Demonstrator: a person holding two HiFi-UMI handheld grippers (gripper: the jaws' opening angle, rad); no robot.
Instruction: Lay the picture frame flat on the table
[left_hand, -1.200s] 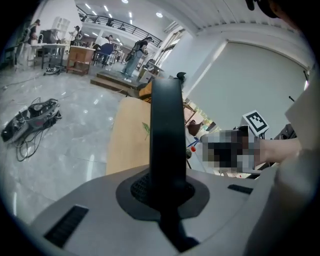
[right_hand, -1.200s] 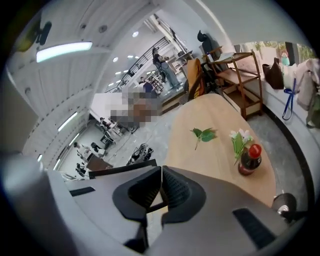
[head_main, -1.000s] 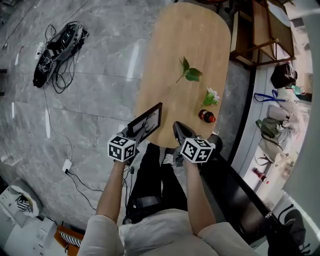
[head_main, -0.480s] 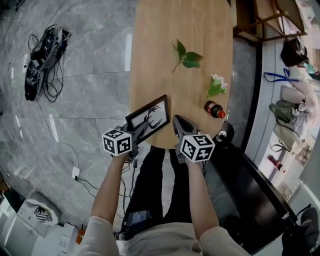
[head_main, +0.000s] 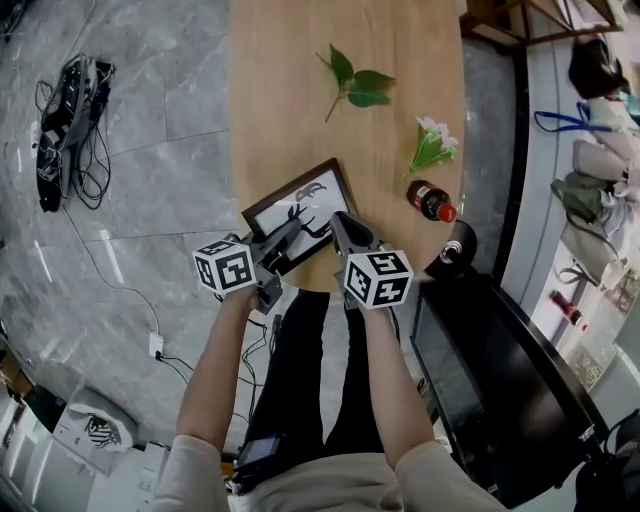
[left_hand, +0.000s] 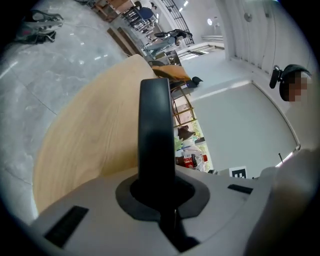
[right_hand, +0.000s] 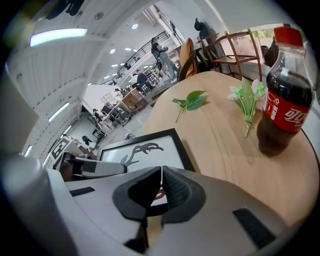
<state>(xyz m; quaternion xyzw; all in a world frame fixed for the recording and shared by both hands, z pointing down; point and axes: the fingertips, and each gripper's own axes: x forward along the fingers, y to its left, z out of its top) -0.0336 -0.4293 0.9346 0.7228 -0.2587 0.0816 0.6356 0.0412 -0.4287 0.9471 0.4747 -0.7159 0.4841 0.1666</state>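
The picture frame (head_main: 300, 205), black-rimmed with an antler drawing on white, lies flat or nearly so at the near end of the wooden table (head_main: 300, 110). My left gripper (head_main: 288, 235) is shut on the frame's near left edge. In the left gripper view that edge is a dark bar (left_hand: 156, 135) rising from between the jaws. My right gripper (head_main: 336, 220) is shut and holds nothing, hovering over the frame's near right corner. In the right gripper view the frame (right_hand: 142, 150) lies just beyond the shut gripper (right_hand: 161, 174).
A cola bottle (head_main: 430, 200) stands right of the frame, with a white flower sprig (head_main: 432, 145) and a green leaf sprig (head_main: 352, 85) farther up the table. A dark screen (head_main: 470, 370) sits at the right. Cables (head_main: 65, 120) lie on the floor at the left.
The frame has gone from propped up and tilted to lying low on the table, held in the left gripper. Both grippers have moved forward over the table's near end.
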